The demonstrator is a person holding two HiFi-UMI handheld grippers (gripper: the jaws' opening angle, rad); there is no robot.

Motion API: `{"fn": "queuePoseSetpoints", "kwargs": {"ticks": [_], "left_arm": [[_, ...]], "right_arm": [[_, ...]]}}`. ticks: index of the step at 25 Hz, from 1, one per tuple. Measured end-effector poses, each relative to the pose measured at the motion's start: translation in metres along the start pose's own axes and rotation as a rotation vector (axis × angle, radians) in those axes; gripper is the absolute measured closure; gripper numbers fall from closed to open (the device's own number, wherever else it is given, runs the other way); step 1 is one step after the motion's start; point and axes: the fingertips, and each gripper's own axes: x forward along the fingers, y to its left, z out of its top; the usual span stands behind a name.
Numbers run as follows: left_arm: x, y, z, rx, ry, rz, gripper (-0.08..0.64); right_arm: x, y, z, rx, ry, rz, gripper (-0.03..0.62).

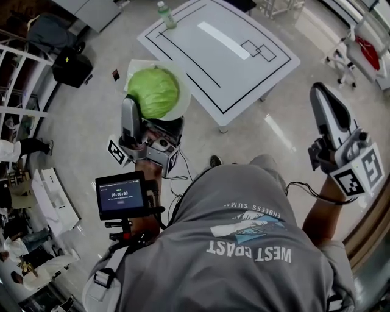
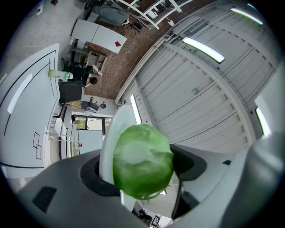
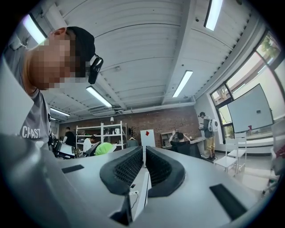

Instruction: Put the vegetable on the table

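A: You are holding a cabbage on a white plate in your left gripper. The cabbage is looking round, pale green and tightly leaved, with a whitish patch facing that gripper's camera.

B: Those jaws are standing wide but clamping. The plate's rim is sitting against one jaw, and the cabbage is filling the gap up to the other, so you are gripping plate and cabbage together in the air.

A: The cabbage is not lying on the tabletop yet. From your head camera the plate is hanging over the floor, just beside the tabletop's near edge.

B: That tabletop is showing white, with black lines drawn on it, a pale strip and two small overlapping squares. A bottle is standing upright near the corner closest to your plate, and it is the thing on that surface nearest the cabbage.

A: Your right gripper is being held out at your right side, well apart from the plate. Its jaws are resting together with nothing between them.

B: Below your left gripper a small screen is glowing on your rig. A black bag is sitting on the floor to the left, well apart from the tabletop
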Motion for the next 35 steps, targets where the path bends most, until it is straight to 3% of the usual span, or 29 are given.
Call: {"fn": "queuePoseSetpoints", "kwargs": {"ticks": [3, 6, 12, 16, 19, 27, 35], "left_arm": [[0.006, 0.015, 0.005, 0.022, -0.028, 0.014, 0.211], [0.028, 0.038, 0.000, 0.076, -0.056, 0.025, 0.212], [0.057, 0.068, -0.033, 0.137, -0.162, 0.049, 0.212], [0.064, 0.090, -0.051, 0.180, -0.206, 0.038, 0.212], [0.068, 0.100, -0.063, 0.203, -0.232, 0.025, 0.212], [0.104, 0.103, -0.061, 0.225, -0.280, 0.065, 0.212], [0.094, 0.116, -0.069, 0.249, -0.238, 0.108, 0.212]], "right_arm": [[0.016, -0.021, -0.006, 0.009, 0.018, 0.043, 0.583], [0.029, -0.069, -0.009, 0.030, 0.021, 0.091, 0.583], [0.036, -0.146, -0.005, 0.057, 0.043, 0.202, 0.583], [0.032, -0.189, -0.022, 0.076, 0.047, 0.239, 0.583], [0.030, -0.207, -0.034, 0.086, 0.073, 0.265, 0.583], [0.051, -0.235, -0.011, 0.115, 0.137, 0.318, 0.583], [0.060, -0.232, -0.027, 0.138, 0.118, 0.325, 0.583]]}}
